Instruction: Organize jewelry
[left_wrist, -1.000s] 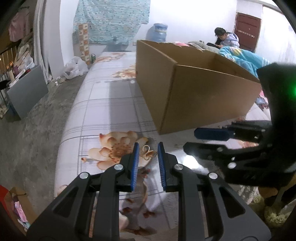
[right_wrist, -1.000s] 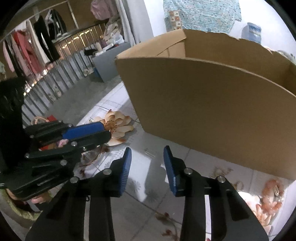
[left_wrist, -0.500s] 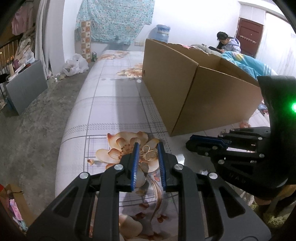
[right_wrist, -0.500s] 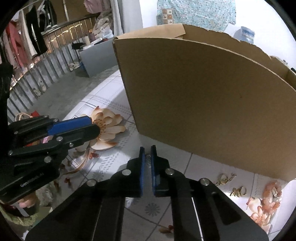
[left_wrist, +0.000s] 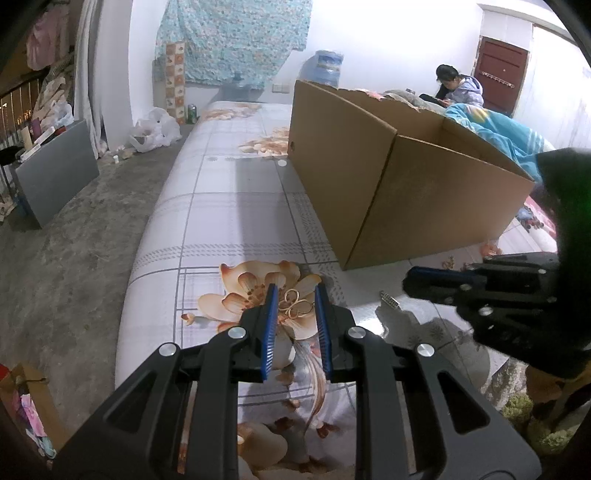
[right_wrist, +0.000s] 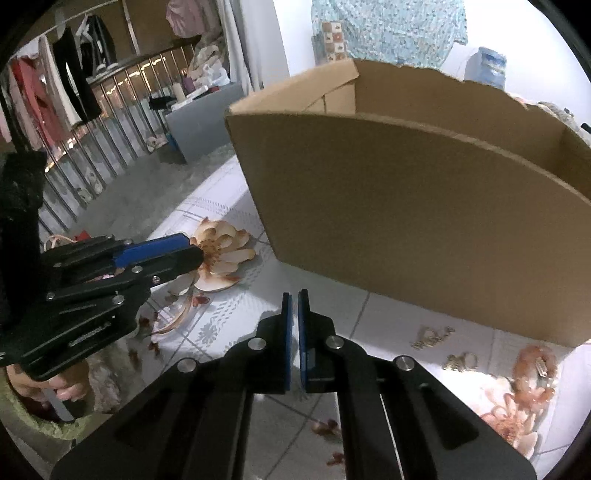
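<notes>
My left gripper (left_wrist: 294, 306) is shut on a gold looped ornament (left_wrist: 295, 303), held just above the flower-printed cloth (left_wrist: 229, 206). In the right wrist view the left gripper (right_wrist: 195, 254) shows at the left. My right gripper (right_wrist: 294, 306) is shut, its blue pads nearly touching, and I see nothing between them. From the left wrist view the right gripper (left_wrist: 406, 280) points left, with a small silver clip (left_wrist: 389, 299) right by its tips. I cannot tell whether that clip is pinched. Two gold pieces (right_wrist: 430, 336) and a coral bracelet (right_wrist: 535, 365) lie to the right.
A large open cardboard box (left_wrist: 406, 192) stands on the cloth just behind both grippers, also in the right wrist view (right_wrist: 406, 206). The cloth's left edge drops to a concrete floor (left_wrist: 74, 258). A person (left_wrist: 458, 85) sits far back, beside a blue blanket.
The right gripper's jaws went from apart to together over the spot where the small silver clip lay. The left gripper kept its hold on the gold ornament.
</notes>
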